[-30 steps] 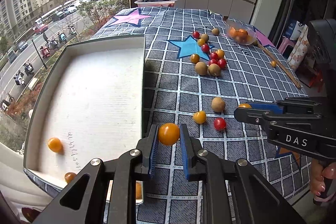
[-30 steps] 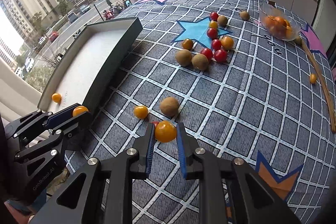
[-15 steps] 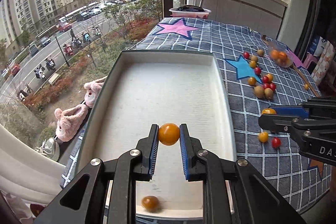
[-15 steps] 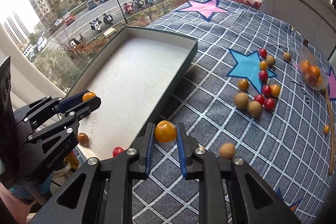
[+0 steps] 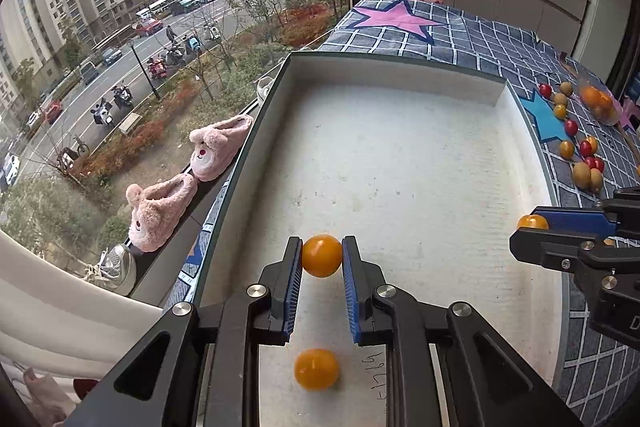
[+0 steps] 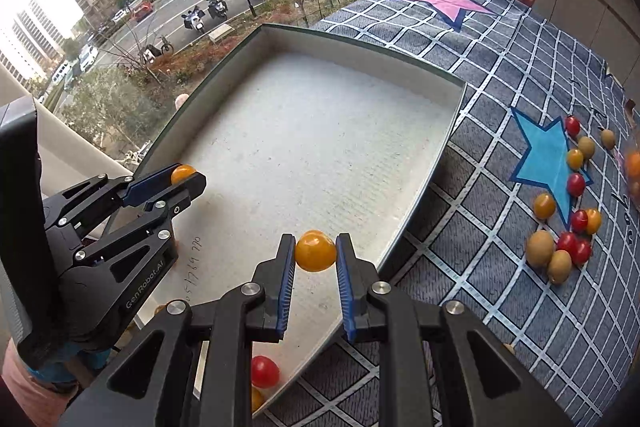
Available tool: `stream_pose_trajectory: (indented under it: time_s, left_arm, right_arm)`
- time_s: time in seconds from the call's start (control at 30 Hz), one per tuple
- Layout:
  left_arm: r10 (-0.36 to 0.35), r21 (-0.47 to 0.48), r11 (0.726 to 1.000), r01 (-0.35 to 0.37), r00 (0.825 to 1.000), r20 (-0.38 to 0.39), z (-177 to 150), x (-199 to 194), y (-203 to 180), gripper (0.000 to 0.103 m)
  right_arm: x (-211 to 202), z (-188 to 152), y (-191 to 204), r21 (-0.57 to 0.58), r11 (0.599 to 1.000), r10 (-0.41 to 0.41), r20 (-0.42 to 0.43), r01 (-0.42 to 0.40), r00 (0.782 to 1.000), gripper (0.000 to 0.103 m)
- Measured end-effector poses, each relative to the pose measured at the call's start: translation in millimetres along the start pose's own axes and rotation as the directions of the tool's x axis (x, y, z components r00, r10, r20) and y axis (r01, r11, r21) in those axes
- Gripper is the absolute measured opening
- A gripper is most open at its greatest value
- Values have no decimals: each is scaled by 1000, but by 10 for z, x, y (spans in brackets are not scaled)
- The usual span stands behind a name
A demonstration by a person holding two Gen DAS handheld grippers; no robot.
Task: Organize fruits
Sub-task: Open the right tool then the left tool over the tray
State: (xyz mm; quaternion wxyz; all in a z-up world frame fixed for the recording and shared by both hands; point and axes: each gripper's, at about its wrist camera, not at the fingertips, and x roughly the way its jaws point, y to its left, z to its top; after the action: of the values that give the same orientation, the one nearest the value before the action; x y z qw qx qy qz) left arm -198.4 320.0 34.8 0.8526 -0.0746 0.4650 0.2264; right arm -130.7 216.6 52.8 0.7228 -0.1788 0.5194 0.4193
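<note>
Both grippers have carried their fruit from above the checked cloth (image 6: pixel 500 187) to above the white tray (image 5: pixel 400 167). Your left gripper (image 5: pixel 322 257) is clamped on one orange tomato (image 5: pixel 321 255); your right gripper (image 6: pixel 315 251) is clamped on another (image 6: pixel 315 251), near the tray's right wall. Risk: released from this height, either fruit could bounce or roll, and the right one could clear the rim. A loose orange tomato (image 5: pixel 317 369) lies just below the left jaws and a red one (image 6: pixel 264 371) under the right. The remaining fruit (image 6: pixel 560 251) sits well apart on the cloth.
</note>
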Motion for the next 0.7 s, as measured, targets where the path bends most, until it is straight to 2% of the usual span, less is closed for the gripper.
stream_pose_trajectory:
  time_s: [0.37,0.53,0.6,0.63,0.7]
  left_arm:
    - [12,16,1000,-12,1000,-12,7,71,-42,21]
    - [31,28,999,-31,1000,1,5,70,-58,21]
    - [33,26,999,-33,999,0,7,72,-57,22]
    - [33,23,999,-33,999,-2,7,69,-52,22]
    - [33,15,999,-33,999,-9,11,70,-27,22]
  right_arm:
    - [213,72,106,-65,996,-68,-28,67,997,22]
    - [234,56,209,-123,986,-110,-9,108,994,25]
    - [220,38,226,-125,989,-87,-12,85,996,42]
    - [197,33,229,-121,990,-69,-9,67,998,47]
    - [154,17,233,-125,989,-83,8,83,997,54]
